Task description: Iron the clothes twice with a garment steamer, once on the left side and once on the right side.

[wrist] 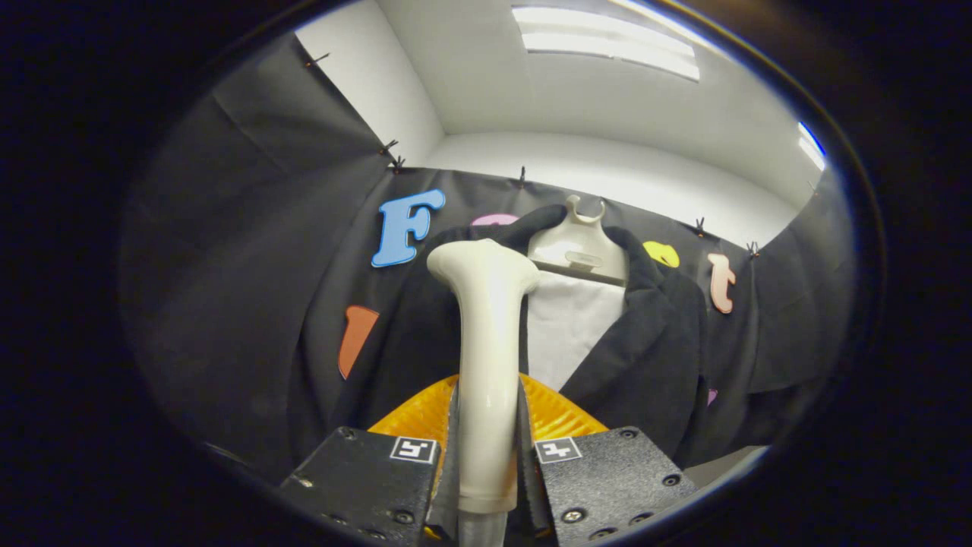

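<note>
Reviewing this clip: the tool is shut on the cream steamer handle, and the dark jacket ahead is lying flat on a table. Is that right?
Not quite. The gripper view shows the dark jacket hanging upright on a pale hanger against the booth wall, not lying flat on a table. The rest holds: the tool is shut on the cream steamer handle, whose head points up toward the jacket.

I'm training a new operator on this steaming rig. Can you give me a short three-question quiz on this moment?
1. True or false: the gripper is shut on the steamer.
2. What hangs beyond the steamer's head? A) a towel B) a dark jacket C) a curtain
3. Fill in: the jacket hangs on a pale ____.

Key: 1 true, both fingers press the handle. 2 B, over a white shirt. 3 hanger.
</note>
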